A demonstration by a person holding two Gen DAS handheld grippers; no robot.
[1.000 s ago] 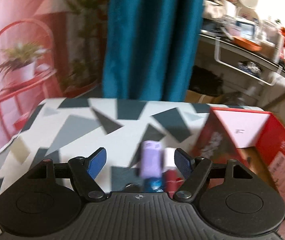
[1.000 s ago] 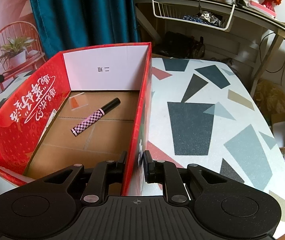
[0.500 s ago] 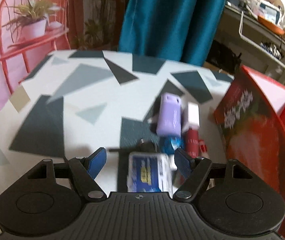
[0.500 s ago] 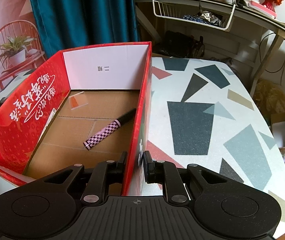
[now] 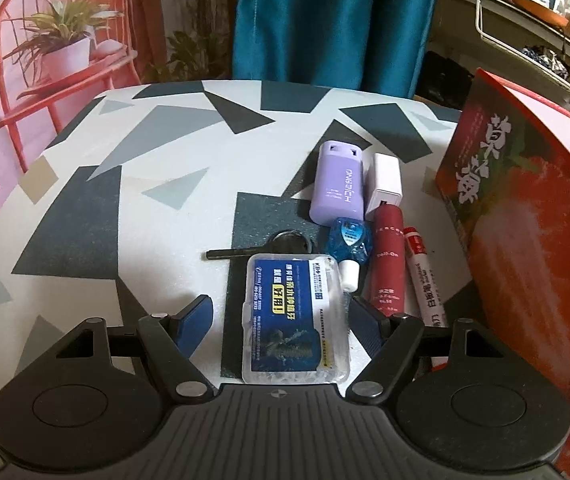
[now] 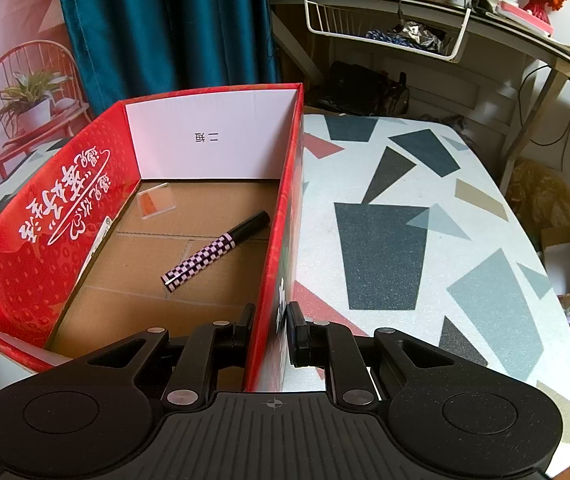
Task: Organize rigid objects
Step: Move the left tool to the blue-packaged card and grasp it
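My left gripper (image 5: 281, 314) is open and low over the table, its blue pads on either side of a clear plastic case with a blue label (image 5: 293, 320), without pressing on it. Just beyond lie a lilac case (image 5: 339, 184), a white charger (image 5: 384, 184), a small blue bottle (image 5: 349, 240), a dark red roll-on tube (image 5: 388, 268), a white marker (image 5: 425, 276) and a black key (image 5: 253, 251). My right gripper (image 6: 271, 322) is shut on the right wall of the red cardboard box (image 6: 281, 208). Inside lie a checkered pen (image 6: 213, 254) and a small clear card (image 6: 156, 202).
The red box (image 5: 525, 220) stands directly right of the pile, close to the marker. The patterned tabletop (image 6: 405, 220) stretches right of the box to a rounded edge. A blue curtain (image 5: 333, 20), a red chair backdrop and a cluttered shelf stand behind.
My left gripper has dropped and tipped down over the pile, so the clear case now lies between its fingers. The checkered pen has rolled a little to the right inside the box. The right gripper has not moved.
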